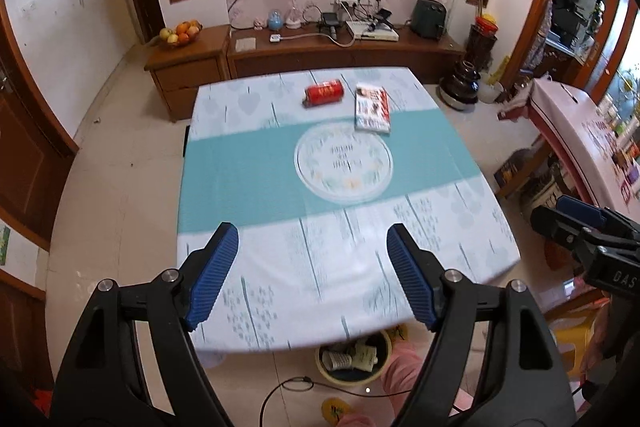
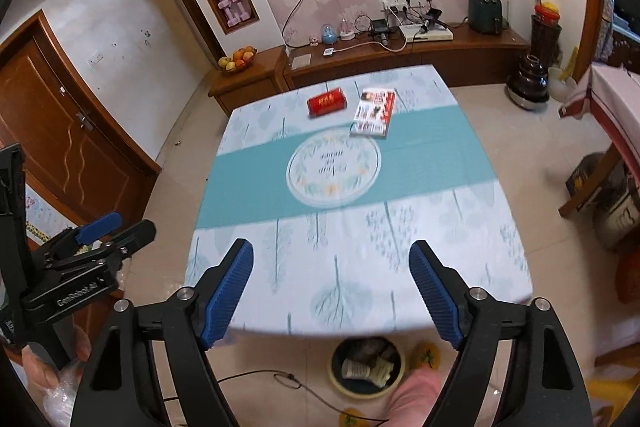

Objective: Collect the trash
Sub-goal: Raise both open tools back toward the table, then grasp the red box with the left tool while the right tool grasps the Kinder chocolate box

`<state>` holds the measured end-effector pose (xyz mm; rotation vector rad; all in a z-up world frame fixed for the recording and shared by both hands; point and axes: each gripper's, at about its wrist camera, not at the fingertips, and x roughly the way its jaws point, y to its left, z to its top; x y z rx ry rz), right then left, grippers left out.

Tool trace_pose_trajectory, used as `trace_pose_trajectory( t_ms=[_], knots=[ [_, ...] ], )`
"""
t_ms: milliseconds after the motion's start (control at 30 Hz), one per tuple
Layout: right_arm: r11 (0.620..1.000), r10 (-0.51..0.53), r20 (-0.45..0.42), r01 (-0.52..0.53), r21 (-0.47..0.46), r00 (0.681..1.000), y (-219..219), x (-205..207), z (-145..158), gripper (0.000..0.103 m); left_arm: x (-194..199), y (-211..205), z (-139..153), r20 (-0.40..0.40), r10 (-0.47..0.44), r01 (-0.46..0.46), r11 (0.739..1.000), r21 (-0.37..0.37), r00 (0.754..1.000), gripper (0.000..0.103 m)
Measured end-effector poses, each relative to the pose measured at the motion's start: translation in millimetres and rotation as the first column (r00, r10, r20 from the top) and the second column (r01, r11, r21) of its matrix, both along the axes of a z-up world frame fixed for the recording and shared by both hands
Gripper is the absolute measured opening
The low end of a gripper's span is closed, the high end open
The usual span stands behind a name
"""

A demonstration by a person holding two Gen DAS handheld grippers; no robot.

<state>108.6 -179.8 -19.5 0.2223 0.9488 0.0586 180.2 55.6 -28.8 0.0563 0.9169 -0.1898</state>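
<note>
Both grippers hang above the near edge of the table (image 1: 248,187), pointing down at the teal and white cloth. Left gripper (image 1: 312,239) has its blue fingers spread wide with nothing between them, and the right gripper (image 2: 332,255) looks the same, wide and empty. The red can (image 1: 324,93) lies on its side in the upper middle of the frame, with a flat printed packet (image 1: 373,109) just to its right. The trash bin (image 2: 366,369) sits on the floor at bottom center, already holding crumpled cups and wrappers.
</note>
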Motion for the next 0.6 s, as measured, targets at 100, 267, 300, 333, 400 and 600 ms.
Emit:
trace_pose_trajectory(
  t_ms=[100,267,300,333,400,600],
  knots=[
    [1.000,0.011,-0.002,-0.011,-0.003,1.000,-14.3,47.7,4.1,0.084,37.5,-4.7,10.1,0.019,0.018,-0.018,1.000,0.005,1.000,0.075],
    [1.000,0.026,-0.031,-0.026,0.017,0.999,-47.7,147.1,-2.7,0.087,119.2,-25.5,14.7,0.025,0.035,-0.036,0.999,0.029,0.999,0.075],
    [0.999,0.034,-0.040,-0.033,0.022,0.999,-54.7,168.0,-6.3,0.088,139.6,-31.2,13.3,0.022,0.035,-0.035,0.999,0.030,0.999,0.075],
    [0.999,0.043,-0.055,-0.042,0.026,0.998,-61.3,192.2,-11.1,0.089,155.6,-36.9,11.6,0.019,0.036,-0.036,0.999,0.036,0.999,0.075],
    [0.998,0.053,-0.085,-0.051,0.026,0.995,-71.2,233.0,-22.8,0.091,196.6,-48.7,2.4,0.008,0.033,-0.033,0.998,0.052,0.999,0.075],
    [0.999,0.053,-0.172,-0.052,0.010,0.984,-91.5,353.4,-78.1,0.098,294.1,-77.2,-48.4,-0.039,0.040,-0.037,0.997,0.072,0.998,0.075]
  ],
)
